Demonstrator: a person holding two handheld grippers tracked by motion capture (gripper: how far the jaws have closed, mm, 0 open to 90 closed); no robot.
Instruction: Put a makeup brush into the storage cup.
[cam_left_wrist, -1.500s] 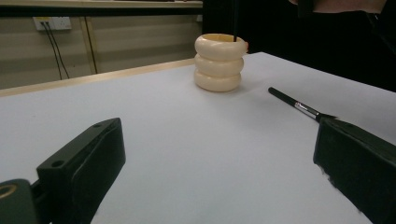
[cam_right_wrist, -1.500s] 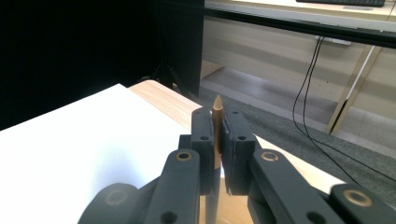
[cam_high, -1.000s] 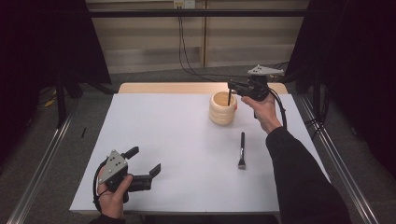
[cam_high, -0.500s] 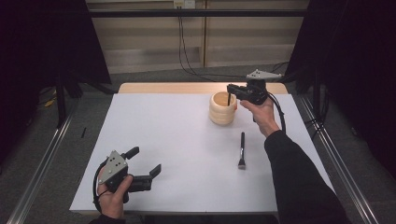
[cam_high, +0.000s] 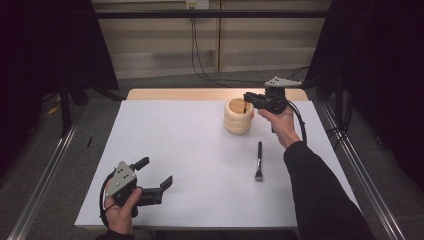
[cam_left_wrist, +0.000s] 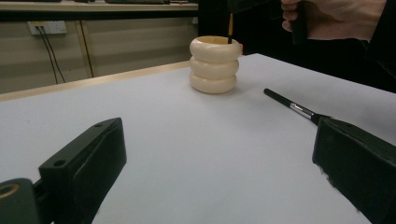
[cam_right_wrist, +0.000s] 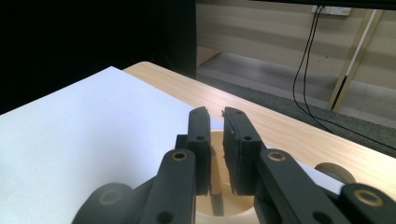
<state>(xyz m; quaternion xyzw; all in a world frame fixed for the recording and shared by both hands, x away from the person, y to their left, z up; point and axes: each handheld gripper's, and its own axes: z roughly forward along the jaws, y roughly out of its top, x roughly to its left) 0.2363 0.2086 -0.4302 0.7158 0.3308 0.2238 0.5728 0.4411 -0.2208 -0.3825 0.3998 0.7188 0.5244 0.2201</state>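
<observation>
Your right gripper (cam_high: 248, 98) hovered over the cream ribbed cup (cam_high: 238, 116) near the far edge of the white bench (cam_high: 190, 150); its jaws had just been opening a crack, with a thin brush (cam_left_wrist: 230, 29) standing in the cup below them, no longer clamped. A second brush (cam_high: 258, 161) lay flat just beside the cup. Your left gripper (cam_high: 155, 174) rested near the front edge, jaws wide apart and empty.

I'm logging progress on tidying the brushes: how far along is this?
Almost done: one brush stands in the cream holder. In hand: the right gripper is above it, and its jaws have just been opening to release it. Left: the second brush lies untouched on the table beside the holder; the left gripper rests open near the front edge.
</observation>
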